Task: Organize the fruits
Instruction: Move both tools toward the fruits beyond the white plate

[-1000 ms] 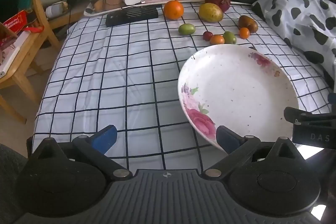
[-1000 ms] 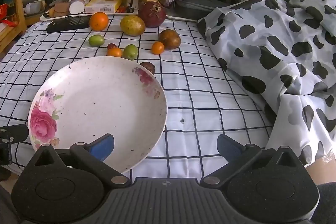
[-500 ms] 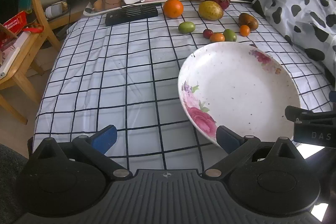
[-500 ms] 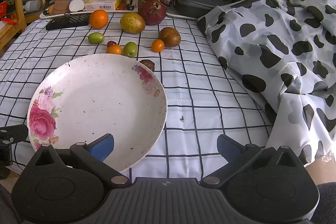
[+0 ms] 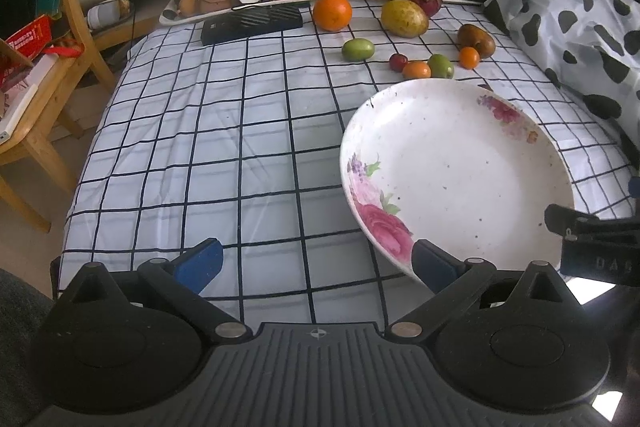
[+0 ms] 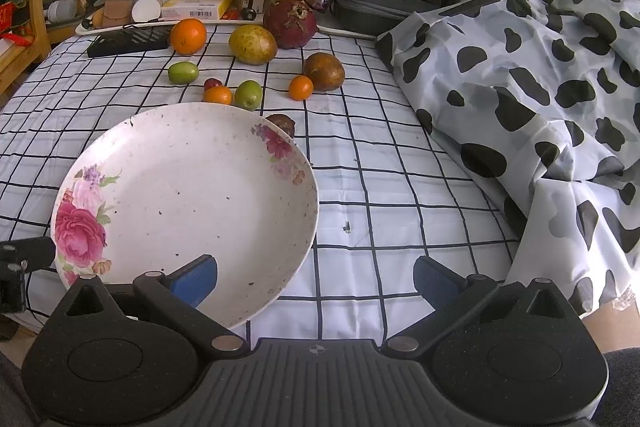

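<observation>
On the checked cloth of the desk [image 5: 224, 131], a white plate [image 6: 188, 195] with pink flower prints is seen, and nothing but dark specks is held in it. Beyond its far rim the fruits are laid out in a loose cluster — an orange [image 6: 188, 35], a yellow-green mango [image 6: 253, 45] and a dark red pomegranate [image 6: 291, 23] at the back, a brown fruit [image 6: 324, 71] to the right of them. Nearer the plate two small green fruits [image 6: 183, 72] [image 6: 248, 94], a small red fruit [image 6: 212, 83] and two small orange fruits [image 6: 218, 95] [image 6: 301, 87] are seen, and a dark fruit [image 6: 282, 123] is half hidden just behind the rim.

Both tools are held at the near edge of the desk, well apart from the fruits. The left hand-held gripper [image 5: 316, 261] is spread wide with nothing between its blue fingertips; its right tip is seen at the plate's near rim. The right hand-held gripper [image 6: 314, 277] is likewise spread and empty — its left tip [image 6: 196, 277] is seen over the plate's near edge. A cow-patterned cover [image 6: 540, 99] is draped at the right.
</observation>
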Demonstrator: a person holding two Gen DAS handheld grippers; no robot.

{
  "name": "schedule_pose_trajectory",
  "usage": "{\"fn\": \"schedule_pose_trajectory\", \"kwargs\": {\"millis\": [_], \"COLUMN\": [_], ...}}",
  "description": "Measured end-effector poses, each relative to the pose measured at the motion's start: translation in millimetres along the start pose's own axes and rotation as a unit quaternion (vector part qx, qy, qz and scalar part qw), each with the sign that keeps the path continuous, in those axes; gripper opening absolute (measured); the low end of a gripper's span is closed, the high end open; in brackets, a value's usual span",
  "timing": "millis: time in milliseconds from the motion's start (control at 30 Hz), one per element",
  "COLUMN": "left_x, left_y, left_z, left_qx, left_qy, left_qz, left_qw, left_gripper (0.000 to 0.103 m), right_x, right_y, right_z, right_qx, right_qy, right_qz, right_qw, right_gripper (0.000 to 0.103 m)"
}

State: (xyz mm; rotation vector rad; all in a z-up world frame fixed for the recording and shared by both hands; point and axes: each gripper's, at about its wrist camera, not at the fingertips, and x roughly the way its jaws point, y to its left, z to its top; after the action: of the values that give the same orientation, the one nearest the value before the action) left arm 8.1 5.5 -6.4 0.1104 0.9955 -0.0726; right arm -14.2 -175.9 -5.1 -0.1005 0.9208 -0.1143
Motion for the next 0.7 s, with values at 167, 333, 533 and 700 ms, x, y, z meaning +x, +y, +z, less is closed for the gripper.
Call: {"fn": "schedule_pose_trajectory", "kwargs": {"millis": [167, 333, 533, 700], "left_x": [2, -4, -11, -16], "left_y": [-4, -11, -12, -7], "left_z": [5, 9, 14, 19], "left_qx": [0.004, 0.017, 0.020, 0.014], "left_qy": [0.001, -0.010, -0.033, -0.073], "left_qz": [-0.008, -0.026, -0.052, -0.045], "left_qw": [1.0000, 0.9995, 0.9979, 0.9962], "left_gripper": [0.102, 0.102, 0.102, 0.102], "right_x": [0, 4, 10, 7], "right_y": [-2, -16, -26, -20], "right_z": [-2, -3, 2, 13], "right_qx": [0.002, 0.031, 0.064, 0.052], "right_qy": [-0.008, -0.004, 0.000, -0.008], "right_qz": [-0.011, -0.021, -0.011, 0.002], "right_qw": [1.000, 0.999, 0.998, 0.999], "right_gripper": [0.103, 0.103, 0.103, 0.103]}}
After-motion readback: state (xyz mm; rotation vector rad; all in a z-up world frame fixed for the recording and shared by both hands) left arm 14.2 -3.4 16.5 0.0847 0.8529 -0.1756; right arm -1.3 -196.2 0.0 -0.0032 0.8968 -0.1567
